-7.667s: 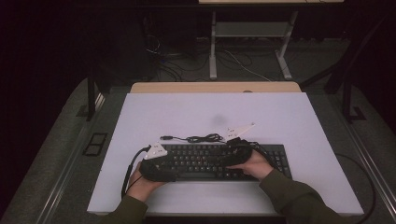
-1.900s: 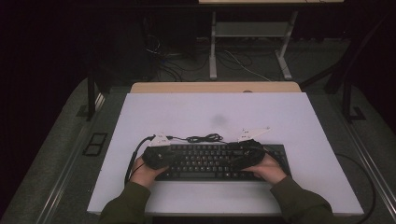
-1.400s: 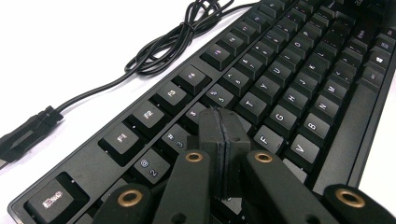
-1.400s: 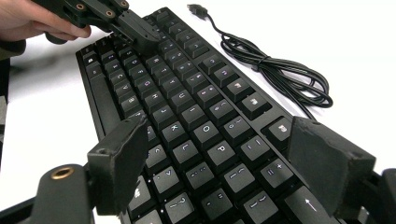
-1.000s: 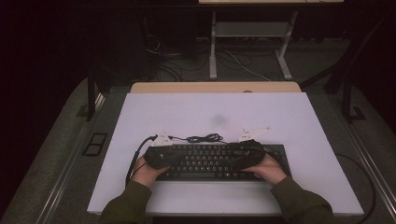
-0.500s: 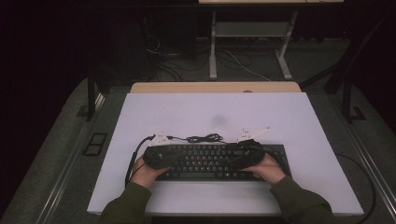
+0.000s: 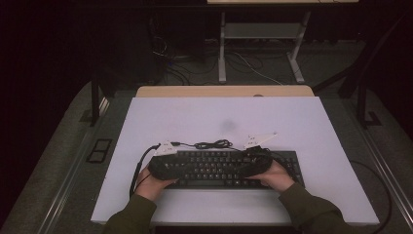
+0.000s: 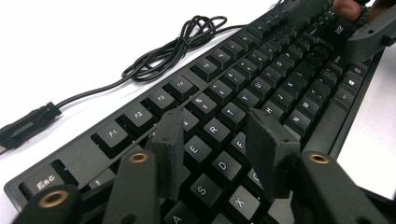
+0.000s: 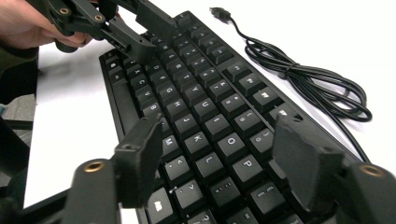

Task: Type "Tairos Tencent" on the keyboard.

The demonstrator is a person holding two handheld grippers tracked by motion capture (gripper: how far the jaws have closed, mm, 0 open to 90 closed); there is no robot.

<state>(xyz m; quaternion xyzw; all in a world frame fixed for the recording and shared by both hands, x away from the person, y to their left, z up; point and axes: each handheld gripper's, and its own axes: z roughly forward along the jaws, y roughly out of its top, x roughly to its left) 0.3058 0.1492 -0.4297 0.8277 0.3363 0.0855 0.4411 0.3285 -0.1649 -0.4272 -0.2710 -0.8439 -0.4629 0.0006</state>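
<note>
We hold a hand-held gripper in each hand over a black keyboard (image 7: 229, 168) that lies flat near the front edge of the white counter (image 7: 292, 117), its long side running across in front of us. Our left hand-held gripper (image 8: 219, 140) hangs just above the letter keys at the keyboard's left end; its jaws have just been opening and now stand partly apart, with nothing pinched between them. Our right hand-held gripper (image 9: 219, 154) hangs low over the keys towards the right end; its jaws have just been closing but are set wide, also gripping nothing. Whether either set of pads grazes a keycap we cannot quite tell, since the high view is dim there. The keyboard's black cable (image 7: 209, 144) lies in a loose coil on the counter just behind it, with the USB plug (image 8: 25, 126) resting free on the white surface.
</note>
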